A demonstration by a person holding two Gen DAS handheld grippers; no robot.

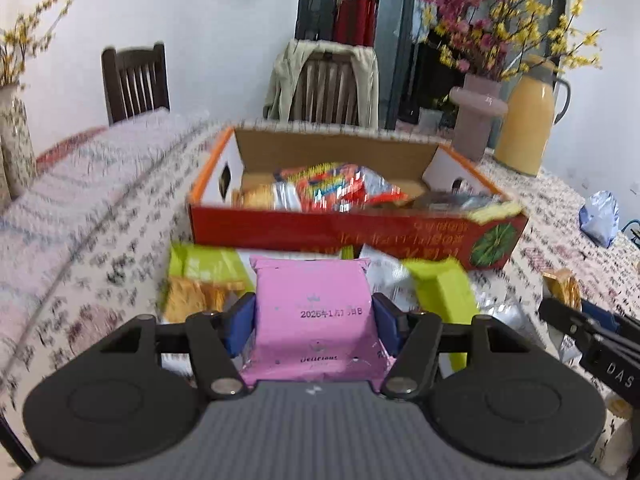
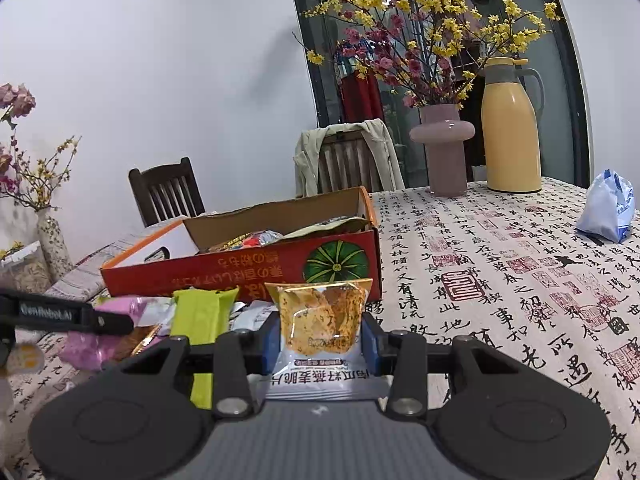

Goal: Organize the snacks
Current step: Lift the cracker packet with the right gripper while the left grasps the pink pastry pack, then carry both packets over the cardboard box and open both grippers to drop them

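Note:
My left gripper (image 1: 315, 320) is shut on a pink snack packet (image 1: 312, 308), held above the table in front of a red cardboard box (image 1: 332, 230) holding several snack packets. My right gripper (image 2: 320, 338) is shut on a clear-and-white packet of orange crisps (image 2: 320, 316), in front of the same box (image 2: 240, 272). Loose snacks lie before the box: a lime-green packet (image 1: 440, 292), also in the right wrist view (image 2: 200, 312), and silver ones. The right gripper shows at the right edge of the left wrist view (image 1: 576, 320); the left one shows at the left edge of the right wrist view (image 2: 112, 322).
The table carries a cloth with Chinese calligraphy (image 2: 500, 280). A pink vase with flowers (image 2: 444, 148), a yellow thermos jug (image 2: 510, 128) and a pale blue bag (image 2: 608, 212) stand at the far right. Two wooden chairs (image 2: 166, 190) stand behind the table. A patterned vase (image 1: 14, 140) stands left.

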